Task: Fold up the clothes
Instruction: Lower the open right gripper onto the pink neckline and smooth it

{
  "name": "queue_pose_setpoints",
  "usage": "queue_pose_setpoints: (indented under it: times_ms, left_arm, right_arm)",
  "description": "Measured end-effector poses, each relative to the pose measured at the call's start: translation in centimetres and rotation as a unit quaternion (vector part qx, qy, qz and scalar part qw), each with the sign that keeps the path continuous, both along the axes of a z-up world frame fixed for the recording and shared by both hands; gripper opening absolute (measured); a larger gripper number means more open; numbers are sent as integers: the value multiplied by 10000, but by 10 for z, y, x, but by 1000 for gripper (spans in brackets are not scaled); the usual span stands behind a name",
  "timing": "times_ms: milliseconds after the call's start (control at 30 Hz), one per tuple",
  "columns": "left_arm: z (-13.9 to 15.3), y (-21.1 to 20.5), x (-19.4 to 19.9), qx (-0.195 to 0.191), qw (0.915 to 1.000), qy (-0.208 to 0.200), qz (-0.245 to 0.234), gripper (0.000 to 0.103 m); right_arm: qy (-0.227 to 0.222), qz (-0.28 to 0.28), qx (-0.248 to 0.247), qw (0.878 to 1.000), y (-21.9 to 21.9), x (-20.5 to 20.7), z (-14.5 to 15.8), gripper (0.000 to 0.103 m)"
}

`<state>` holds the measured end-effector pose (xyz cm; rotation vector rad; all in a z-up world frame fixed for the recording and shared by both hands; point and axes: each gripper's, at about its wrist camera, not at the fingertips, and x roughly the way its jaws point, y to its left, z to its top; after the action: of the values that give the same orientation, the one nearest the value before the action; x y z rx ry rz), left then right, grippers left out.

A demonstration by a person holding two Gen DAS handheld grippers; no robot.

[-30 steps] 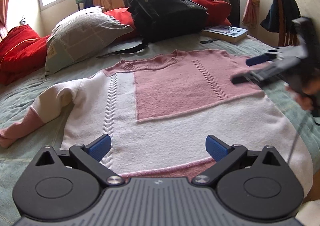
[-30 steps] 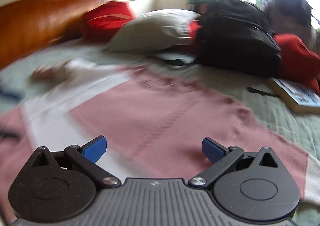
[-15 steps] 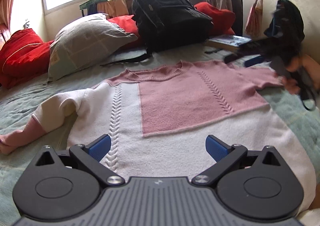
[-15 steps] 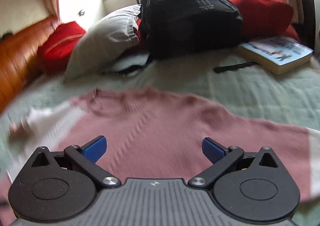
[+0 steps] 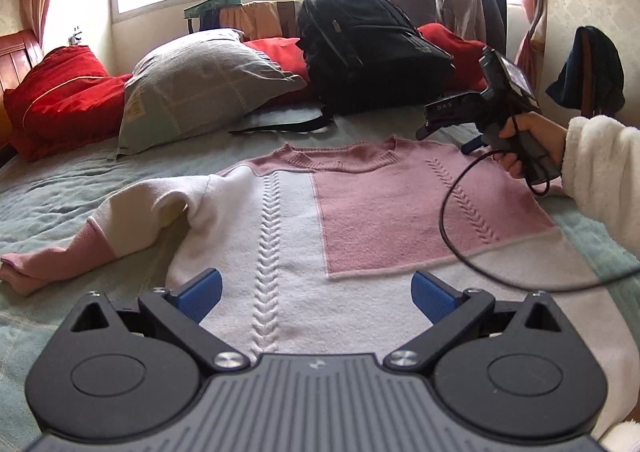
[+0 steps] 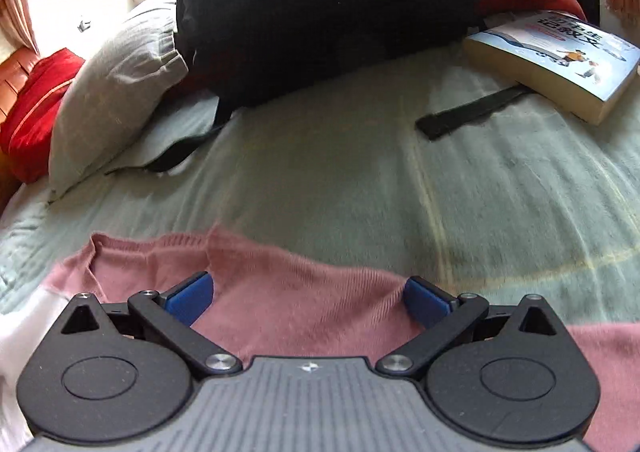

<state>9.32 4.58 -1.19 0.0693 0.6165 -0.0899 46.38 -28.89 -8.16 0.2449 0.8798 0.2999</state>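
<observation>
The pink-and-white cable-knit sweater (image 5: 360,220) lay flat, collar away, on the green bedspread (image 6: 360,180); the right gripper (image 6: 308,298), jaws apart, sat nearest its shoulder edge, while the open-jawed left gripper (image 5: 316,292) hovered over the hem.

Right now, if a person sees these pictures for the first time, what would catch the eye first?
First the pink and white sweater, spread flat on the green bed between both open grippers. Next the black backpack at the far end, leaning among a grey pillow and red cushions. A book lies to its right.
</observation>
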Motion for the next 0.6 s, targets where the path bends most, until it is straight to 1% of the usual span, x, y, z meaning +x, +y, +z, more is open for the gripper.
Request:
queue_pose_setpoints:
  times_ms: [100, 167, 233, 267, 333, 433, 533, 600]
  left_arm:
    - [-2, 5, 2, -8, 10000, 7, 53, 101]
    - [-2, 7, 3, -29, 10000, -8, 80, 101]
    - [-1, 9, 3, -49, 10000, -24, 82, 101]
    - [-1, 9, 2, -52, 10000, -29, 79, 101]
    - [-2, 10, 1, -50, 9999, -15, 88, 101]
    - [-2, 13, -2, -55, 9999, 3, 135, 101]
    - [-2, 15, -5, -64, 9998, -4, 180, 101]
    - [-2, 15, -5, -76, 9998, -1, 184, 101]
  right_arm:
    - [19, -54, 81, 10000, -2, -5, 15, 103]
    - [14, 205, 306, 9993, 4, -11, 23, 103]
    - [216, 477, 475, 9975, 12, -10, 20, 103]
    - [286, 552, 417, 9972, 19, -8, 15, 103]
    - [303, 540, 137, 9980, 31, 2, 1, 103]
    - [37, 507, 62, 9987, 35, 14, -9, 103]
    - [13, 460, 212, 9987, 25, 11, 6, 103]
    - [-71, 396, 150, 9991, 11, -2, 22, 103]
